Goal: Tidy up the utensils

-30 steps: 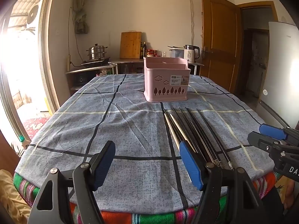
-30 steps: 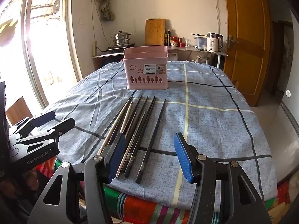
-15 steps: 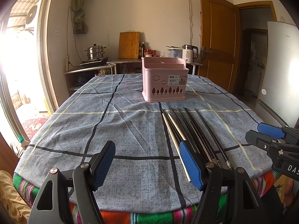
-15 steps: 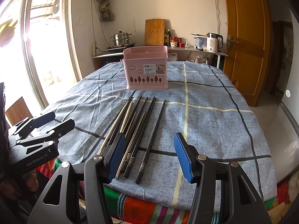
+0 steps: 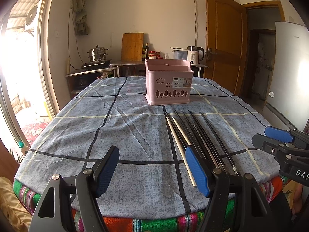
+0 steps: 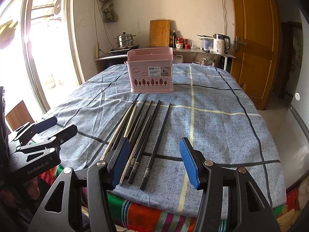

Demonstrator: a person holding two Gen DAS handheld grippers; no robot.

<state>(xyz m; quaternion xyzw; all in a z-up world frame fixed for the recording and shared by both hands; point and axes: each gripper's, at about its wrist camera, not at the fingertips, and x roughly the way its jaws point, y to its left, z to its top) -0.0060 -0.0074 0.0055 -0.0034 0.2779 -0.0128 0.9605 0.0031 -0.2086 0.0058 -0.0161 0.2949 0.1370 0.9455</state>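
On the blue checked tablecloth (image 6: 222, 127), slim, stiff black and steel chopsticks (image 6: 146, 133) lay loose before a pink plastic basket (image 6: 151, 73); likely slippery, best pinched mid-shaft. Left gripper (image 5: 152, 171) and right gripper (image 6: 154, 163) both gaped, holding nothing.

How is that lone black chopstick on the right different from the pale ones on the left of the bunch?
The lone black chopstick is dark and lies apart from the rest; the pale chopsticks are light-coloured and lie close together, against the black ones. Its near end is fully visible; theirs are partly hidden behind the right gripper. All lie flat, pointing toward the pink basket.
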